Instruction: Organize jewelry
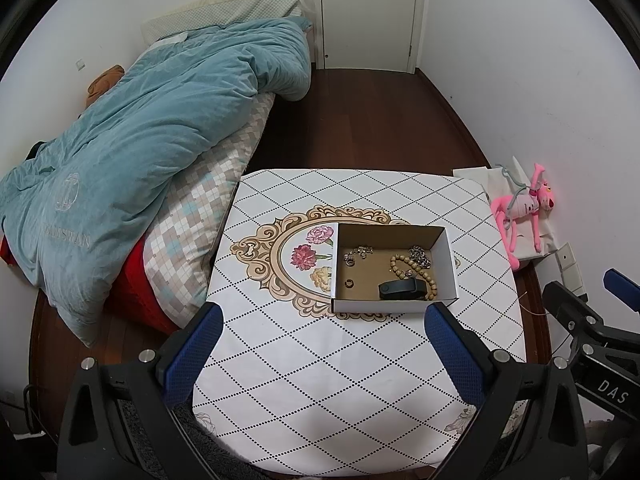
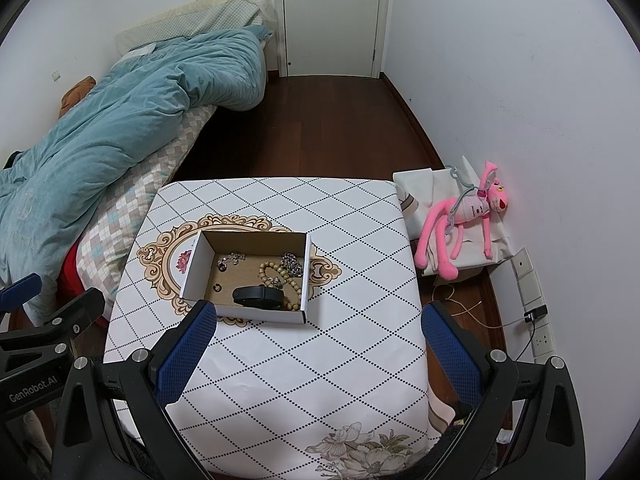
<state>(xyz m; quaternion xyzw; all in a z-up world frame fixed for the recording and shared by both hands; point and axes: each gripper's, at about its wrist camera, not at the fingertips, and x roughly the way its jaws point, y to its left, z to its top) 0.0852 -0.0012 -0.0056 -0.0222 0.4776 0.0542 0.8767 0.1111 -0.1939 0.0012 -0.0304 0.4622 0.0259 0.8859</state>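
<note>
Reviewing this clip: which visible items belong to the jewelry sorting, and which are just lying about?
Job:
- open cardboard box
- wooden bead bracelet
- black wristband
- silver chain
- small ring

Bystanders:
- teal duvet
- pink plush toy
- white door

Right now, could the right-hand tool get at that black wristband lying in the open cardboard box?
Probably yes. The right tool is open and empty, with the black wristband just ahead in the lidless cardboard box. Only the low front wall and the wooden bead bracelet beside it might crowd the fingers.
</note>
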